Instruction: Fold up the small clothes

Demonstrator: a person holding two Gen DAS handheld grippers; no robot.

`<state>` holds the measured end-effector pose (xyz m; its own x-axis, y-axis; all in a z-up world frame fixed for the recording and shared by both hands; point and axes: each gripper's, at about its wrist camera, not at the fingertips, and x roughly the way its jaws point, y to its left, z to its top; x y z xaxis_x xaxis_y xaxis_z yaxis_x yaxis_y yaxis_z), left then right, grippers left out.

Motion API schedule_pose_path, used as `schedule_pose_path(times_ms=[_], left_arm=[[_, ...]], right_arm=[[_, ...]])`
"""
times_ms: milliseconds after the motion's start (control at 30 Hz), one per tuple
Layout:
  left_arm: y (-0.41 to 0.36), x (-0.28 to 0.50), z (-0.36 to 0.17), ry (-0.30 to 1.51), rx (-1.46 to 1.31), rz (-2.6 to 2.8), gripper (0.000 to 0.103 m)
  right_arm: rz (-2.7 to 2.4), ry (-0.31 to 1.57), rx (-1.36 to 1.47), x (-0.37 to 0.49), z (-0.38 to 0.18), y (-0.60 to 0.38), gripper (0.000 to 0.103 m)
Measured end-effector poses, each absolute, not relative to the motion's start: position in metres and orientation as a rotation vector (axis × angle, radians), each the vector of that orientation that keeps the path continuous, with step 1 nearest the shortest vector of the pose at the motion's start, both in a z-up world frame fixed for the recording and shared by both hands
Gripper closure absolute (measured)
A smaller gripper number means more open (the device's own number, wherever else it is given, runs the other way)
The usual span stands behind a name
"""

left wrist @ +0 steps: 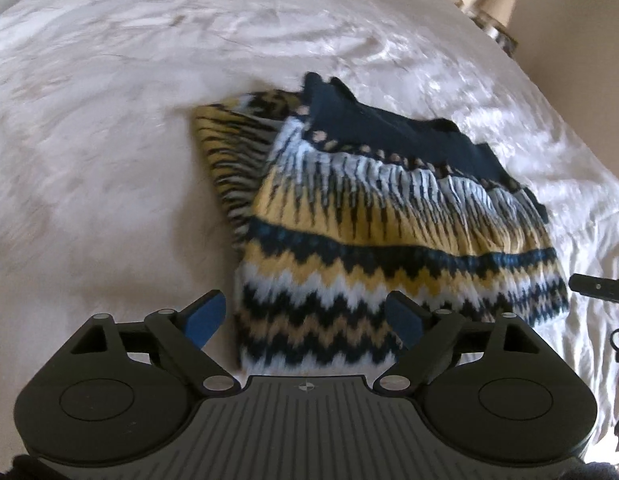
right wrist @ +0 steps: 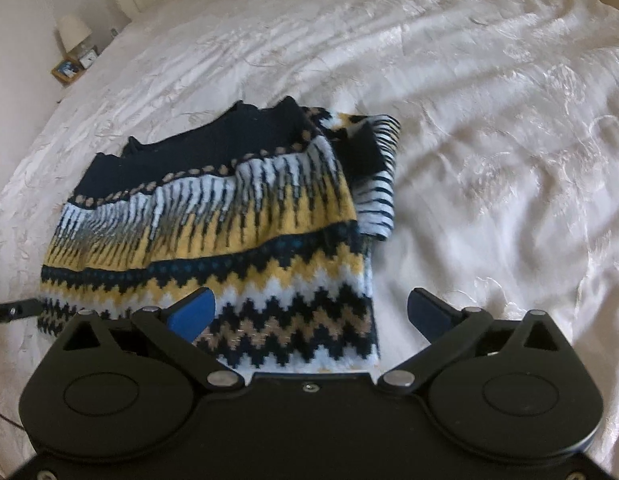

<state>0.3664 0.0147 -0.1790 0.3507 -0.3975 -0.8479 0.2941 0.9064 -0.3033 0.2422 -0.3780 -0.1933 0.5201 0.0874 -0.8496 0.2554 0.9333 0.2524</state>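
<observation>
A knitted sweater (left wrist: pixel 381 216) with navy, yellow, pale blue and tan zigzag bands lies folded on a white bedspread (left wrist: pixel 109 140). It also shows in the right wrist view (right wrist: pixel 229 216). A sleeve sticks out at its far side. My left gripper (left wrist: pixel 305 320) is open and empty, just above the sweater's near left corner. My right gripper (right wrist: pixel 311 314) is open and empty, above the sweater's near right corner. The tip of the right gripper shows at the right edge of the left wrist view (left wrist: pixel 597 288).
The white bedspread (right wrist: pixel 489 140) spreads around the sweater on all sides. A lamp (right wrist: pixel 73 32) and a small bedside table (right wrist: pixel 71 68) stand beside the bed at the far side. A wall lies beyond the bed.
</observation>
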Motion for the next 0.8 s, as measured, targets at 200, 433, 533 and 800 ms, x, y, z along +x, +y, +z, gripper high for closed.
schedule_pose_path(times_ms=[200, 433, 533, 800], left_arm=[[0.001, 0.387, -0.202, 1.226, -0.098, -0.489, 0.018], [0.009, 0.384, -0.209, 1.279, -0.088, -0.448, 0.085], [0.008, 0.385, -0.208, 1.291, -0.033, -0.472, 0.089], [0.000, 0.389, -0.206, 1.312, 0.248, -0.533, 0.092]], right_arm=[[-0.097, 1.045, 0.375, 0.249, -0.201, -0.386, 0.001], [-0.017, 1.092, 0.364, 0.267, -0.214, -0.382, 0.027], [-0.025, 1.165, 0.344, 0.276, -0.225, -0.378, 0.048], [-0.029, 1.173, 0.278, 0.274, -0.220, -0.388, 0.083]])
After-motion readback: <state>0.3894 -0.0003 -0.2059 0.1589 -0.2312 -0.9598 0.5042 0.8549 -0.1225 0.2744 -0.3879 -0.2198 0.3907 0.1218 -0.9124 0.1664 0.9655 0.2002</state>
